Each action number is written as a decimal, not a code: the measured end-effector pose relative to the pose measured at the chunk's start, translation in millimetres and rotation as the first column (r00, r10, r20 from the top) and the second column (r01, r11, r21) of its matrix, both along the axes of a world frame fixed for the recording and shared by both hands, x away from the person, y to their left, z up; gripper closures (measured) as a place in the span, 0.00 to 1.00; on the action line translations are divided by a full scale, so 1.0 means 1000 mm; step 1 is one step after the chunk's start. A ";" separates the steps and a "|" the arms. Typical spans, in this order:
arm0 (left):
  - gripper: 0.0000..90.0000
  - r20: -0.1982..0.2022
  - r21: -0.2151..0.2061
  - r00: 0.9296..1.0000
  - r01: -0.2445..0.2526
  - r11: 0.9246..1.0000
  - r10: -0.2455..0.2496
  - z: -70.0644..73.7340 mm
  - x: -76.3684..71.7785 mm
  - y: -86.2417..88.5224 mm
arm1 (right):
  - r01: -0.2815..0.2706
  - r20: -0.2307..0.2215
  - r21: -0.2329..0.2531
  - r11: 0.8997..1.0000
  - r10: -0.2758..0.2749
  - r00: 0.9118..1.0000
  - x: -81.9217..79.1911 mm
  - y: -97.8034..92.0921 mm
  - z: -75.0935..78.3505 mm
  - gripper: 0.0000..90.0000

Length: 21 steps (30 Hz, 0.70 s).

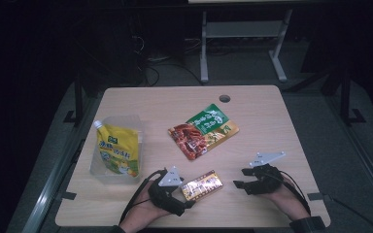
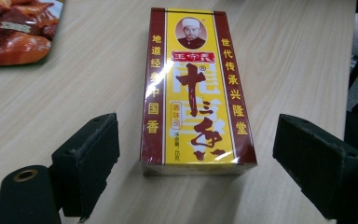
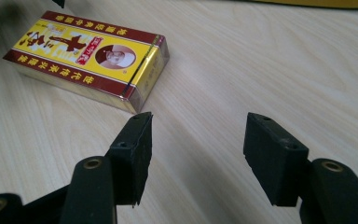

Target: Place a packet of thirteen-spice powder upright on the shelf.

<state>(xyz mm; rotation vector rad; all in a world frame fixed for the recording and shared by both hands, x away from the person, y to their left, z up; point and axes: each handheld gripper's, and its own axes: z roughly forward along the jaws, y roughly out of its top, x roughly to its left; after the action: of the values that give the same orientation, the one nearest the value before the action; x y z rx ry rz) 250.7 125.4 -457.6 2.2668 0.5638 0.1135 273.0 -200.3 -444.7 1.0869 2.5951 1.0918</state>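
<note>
- High view is showing the box [image 1: 202,185] lying flat on the table [image 1: 252,104], near its front edge, between the two grippers; the landmark for everything below is this box.
- Left gripper [image 1: 184,196] is sitting just beside the box's near-left end, jaws spread wide; in the left gripper view [image 2: 196,163] the two pads are standing apart on either side of the box's short end, not touching it.
- Right gripper [image 1: 240,178] is resting to the right of the box, a little apart, jaws likewise spread and holding nothing; in its own view [image 3: 196,140] the box [image 3: 91,56] is lying beyond its jaws.
- Judging by its look, the box is a light, stiff carton wrapped in glossy film, so it is probably going to be slippery; gripping across the long sides, near the middle, seems safest.
- Left gripper view is giving the box's printed top [image 2: 195,88] and the shine of its film, which the high view is leaving too small to read.
- High view alone is taking in the yellow pouch [image 1: 118,150] far left of the box and the snack bag [image 1: 202,131] behind it.
</note>
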 end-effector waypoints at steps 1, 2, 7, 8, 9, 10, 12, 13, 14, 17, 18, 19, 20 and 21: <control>0.15 0.001 0.011 1.000 0.008 1.000 -0.008 -0.001 0.001 -0.001 | 0.005 0.000 0.000 1.000 -0.005 1.000 -0.001 -0.001 0.000 0.46; 0.15 -0.005 0.012 1.000 0.002 1.000 -0.002 -0.002 0.001 -0.003 | 0.004 0.002 -0.005 1.000 -0.004 1.000 0.000 -0.001 0.000 0.46; 0.18 -0.013 0.034 1.000 0.005 0.999 -0.004 -0.006 0.000 -0.006 | 0.014 0.009 -0.001 1.000 -0.014 1.000 0.000 -0.002 0.000 0.46; 0.19 -0.011 0.040 1.000 0.010 0.999 -0.009 -0.007 0.000 -0.006 | 0.016 0.010 -0.003 1.000 -0.016 1.000 0.000 -0.002 0.000 0.46; 0.21 -0.011 0.042 1.000 0.007 0.999 -0.007 -0.007 -0.001 -0.007 | 0.016 0.010 -0.002 1.000 -0.016 1.000 0.000 -0.003 0.000 0.46; 0.22 -0.007 0.053 1.000 0.008 0.999 -0.008 -0.008 -0.001 -0.007 | 0.017 0.010 -0.001 1.000 -0.017 1.000 0.000 -0.002 0.000 0.46; 0.25 -0.012 0.049 1.000 -0.003 0.999 0.004 -0.008 -0.002 -0.007 | 0.018 0.014 -0.001 1.000 -0.018 1.000 0.000 -0.002 0.001 0.46; 0.27 -0.013 0.056 1.000 0.002 0.998 -0.001 -0.008 -0.002 -0.006 | 0.022 0.014 0.003 1.000 -0.022 1.000 0.000 -0.002 0.001 0.47; 0.30 -0.015 0.058 1.000 -0.001 0.998 0.001 -0.008 -0.002 -0.006 | 0.022 0.016 0.002 1.000 -0.022 1.000 0.000 -0.002 0.001 0.47; 0.34 -0.011 0.056 1.000 -0.008 0.998 0.009 -0.007 -0.001 -0.005 | 0.022 0.022 0.005 1.000 -0.022 1.000 -0.001 -0.002 0.002 0.47; 0.34 -0.009 0.069 1.000 0.001 0.998 0.000 -0.007 0.000 -0.005 | 0.019 0.024 0.003 1.000 -0.019 1.000 -0.001 -0.002 0.002 0.47; 0.34 -0.006 0.070 1.000 0.001 0.998 0.000 -0.007 -0.001 -0.005 | 0.016 0.027 0.004 1.000 -0.016 0.999 0.000 -0.002 0.002 0.47; 0.35 -0.009 0.072 1.000 0.002 0.997 -0.002 -0.006 -0.001 -0.004 | 0.017 0.027 0.007 1.000 -0.017 0.999 -0.001 -0.002 0.003 0.48; 0.35 -0.011 0.068 1.000 0.002 0.998 -0.002 -0.005 0.000 -0.004 | 0.019 0.028 0.011 1.000 -0.019 0.999 -0.001 -0.002 0.003 0.48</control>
<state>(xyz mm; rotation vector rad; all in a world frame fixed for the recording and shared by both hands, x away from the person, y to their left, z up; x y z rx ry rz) 250.3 121.3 -463.1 2.3351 0.5715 0.1208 272.0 -202.0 -441.7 1.0881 2.5553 1.1101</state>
